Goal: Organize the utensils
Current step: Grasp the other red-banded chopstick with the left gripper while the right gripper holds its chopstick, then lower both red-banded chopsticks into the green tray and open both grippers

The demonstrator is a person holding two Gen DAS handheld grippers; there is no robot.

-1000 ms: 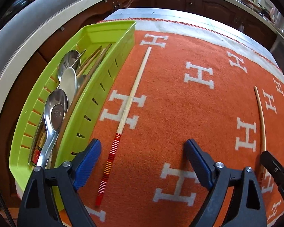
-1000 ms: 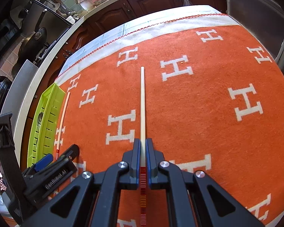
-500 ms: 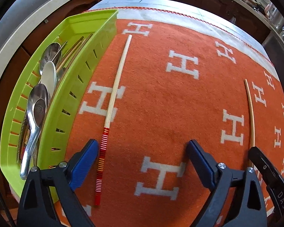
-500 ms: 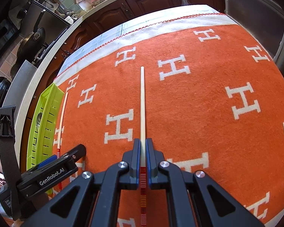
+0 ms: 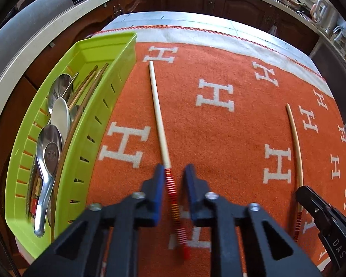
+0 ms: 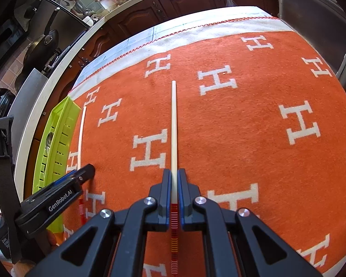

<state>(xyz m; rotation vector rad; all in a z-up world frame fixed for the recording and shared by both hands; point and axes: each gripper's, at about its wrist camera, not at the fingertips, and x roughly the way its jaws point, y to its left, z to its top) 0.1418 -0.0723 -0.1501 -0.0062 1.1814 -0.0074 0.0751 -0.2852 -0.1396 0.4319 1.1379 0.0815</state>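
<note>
My left tool (image 5: 174,173) is closing around the striped end of one chopstick (image 5: 158,113) beside the green basket (image 5: 117,87) at the surface's left edge, right tool (image 6: 174,175) pinching the other chopstick (image 6: 173,124); they're light, stiff, slippery sticks, so I'd grip the banded ends.

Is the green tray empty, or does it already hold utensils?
Already holding utensils: the green tray contains metal spoons, a white spoon and several brown chopsticks, seen in the left wrist view.

Open orange cloth (image 6: 253,115) lies ahead; the green tray (image 5: 108,124) walls off the left side.
</note>
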